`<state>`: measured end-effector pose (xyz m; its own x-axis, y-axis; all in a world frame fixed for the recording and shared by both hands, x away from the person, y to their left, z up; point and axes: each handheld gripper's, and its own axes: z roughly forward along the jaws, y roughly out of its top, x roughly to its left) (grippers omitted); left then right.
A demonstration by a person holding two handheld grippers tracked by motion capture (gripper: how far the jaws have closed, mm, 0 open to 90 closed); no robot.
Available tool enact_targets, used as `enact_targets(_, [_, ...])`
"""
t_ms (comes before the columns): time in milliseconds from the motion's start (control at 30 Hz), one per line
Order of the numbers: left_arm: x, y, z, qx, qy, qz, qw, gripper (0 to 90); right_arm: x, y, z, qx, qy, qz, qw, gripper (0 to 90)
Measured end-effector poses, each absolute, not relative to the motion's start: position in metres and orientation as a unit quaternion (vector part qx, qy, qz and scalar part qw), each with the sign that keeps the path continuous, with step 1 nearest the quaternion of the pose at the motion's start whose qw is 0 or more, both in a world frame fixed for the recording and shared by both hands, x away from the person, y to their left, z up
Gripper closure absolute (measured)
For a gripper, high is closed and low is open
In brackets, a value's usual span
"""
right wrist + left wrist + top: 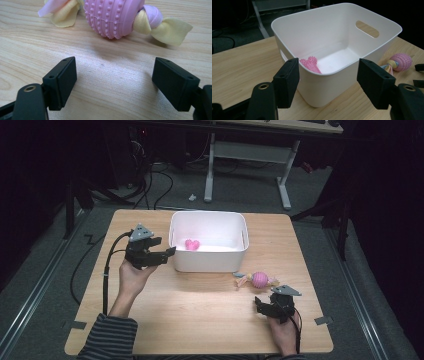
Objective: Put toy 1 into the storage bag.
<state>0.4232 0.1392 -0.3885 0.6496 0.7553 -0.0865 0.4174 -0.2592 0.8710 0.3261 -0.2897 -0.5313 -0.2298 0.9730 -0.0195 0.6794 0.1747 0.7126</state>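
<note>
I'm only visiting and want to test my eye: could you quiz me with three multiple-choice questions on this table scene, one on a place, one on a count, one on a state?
1. Where does the small pink knobbly rubber heart lie?
A. inside the white plastic bin
B. on the wooden table
C. between black jaws

2. How many pink toys are there?
A. one
B. two
C. four

3. How does the right gripper stand?
A. shut on the toy
B. open, empty
C. inside the bin

Answers: 1 A, the heart rests on the bin's floor. 2 B, the heart plus the pink studded ball with knotted cloth ends beside the bin. 3 B, its jaws stand apart over bare wood, short of the ball.
</note>
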Motion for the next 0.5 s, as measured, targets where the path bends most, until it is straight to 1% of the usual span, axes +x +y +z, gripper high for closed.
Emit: enact_targets(500, [0.404,0.159,-0.409,0.761,0.401,0.174,0.479,34.5,0.326,-0.290,-0.531,0.569,0.726,0.297,0.247,19.9])
